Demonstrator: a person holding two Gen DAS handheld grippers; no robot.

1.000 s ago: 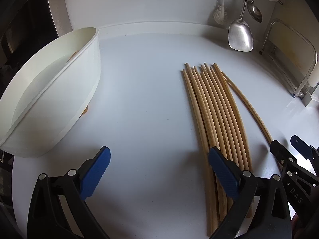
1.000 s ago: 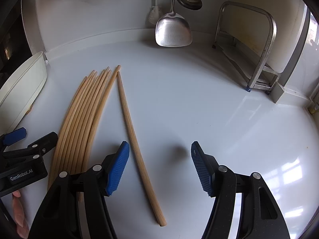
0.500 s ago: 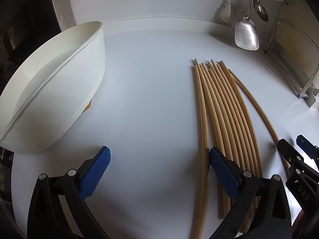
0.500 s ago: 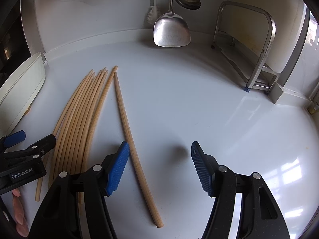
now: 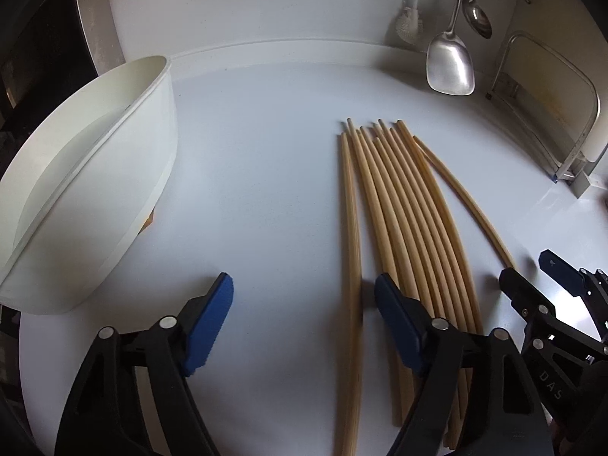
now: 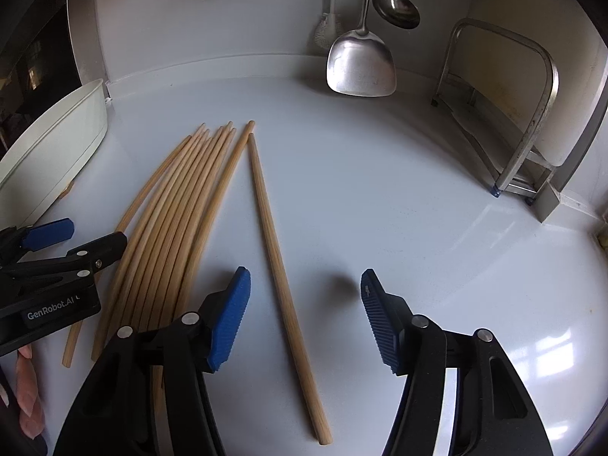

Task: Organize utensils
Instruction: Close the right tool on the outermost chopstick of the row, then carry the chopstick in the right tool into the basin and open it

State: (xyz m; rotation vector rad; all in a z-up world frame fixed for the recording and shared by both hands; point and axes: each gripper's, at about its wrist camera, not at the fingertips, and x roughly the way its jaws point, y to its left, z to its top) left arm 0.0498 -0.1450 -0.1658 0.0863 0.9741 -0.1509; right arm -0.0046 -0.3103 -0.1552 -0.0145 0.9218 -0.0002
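Several long wooden chopsticks lie side by side on the white counter; they also show in the right wrist view. One chopstick lies apart at the left of the bundle, between the fingers of my open, empty left gripper. Another single chopstick lies apart at the right, between the fingers of my open, empty right gripper. The left gripper also shows in the right wrist view, and the right gripper shows in the left wrist view.
A white oval tub stands at the left, also in the right wrist view. A steel spatula and ladle hang on the back wall. A metal rack stands at the right.
The left gripper has shifted right, so the leftmost chopstick now lies separated from the bundle, between its fingers. The right gripper has barely moved.
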